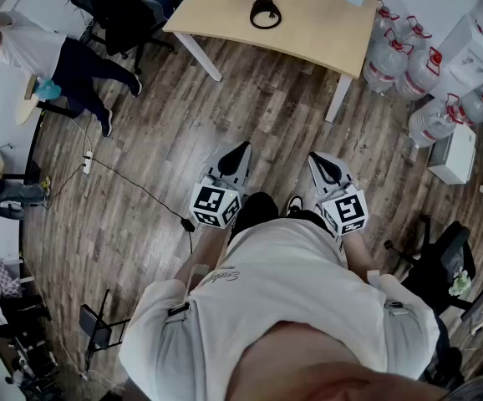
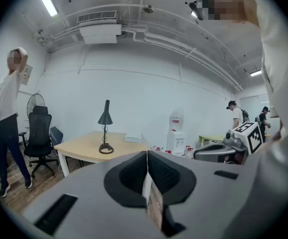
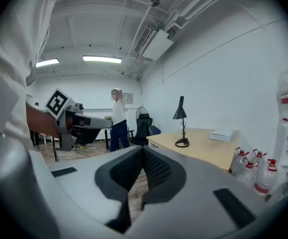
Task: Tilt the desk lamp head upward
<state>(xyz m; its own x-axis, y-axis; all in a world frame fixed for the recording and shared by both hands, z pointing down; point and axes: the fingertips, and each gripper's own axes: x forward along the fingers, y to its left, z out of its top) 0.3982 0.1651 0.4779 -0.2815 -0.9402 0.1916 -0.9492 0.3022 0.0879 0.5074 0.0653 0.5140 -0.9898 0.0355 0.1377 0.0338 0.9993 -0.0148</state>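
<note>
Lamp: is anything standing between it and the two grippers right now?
Nothing visible. Only bare floor lies between the left gripper, the right gripper and the desk where the lamp stands. Both grippers' jaws are shut, empty.

The person holds both grippers low and close to the body, side by side, pointing forward. The left gripper (image 1: 235, 159) has its jaws pressed together with nothing between them. The right gripper (image 1: 324, 166) likewise has its jaws closed and empty.
</note>
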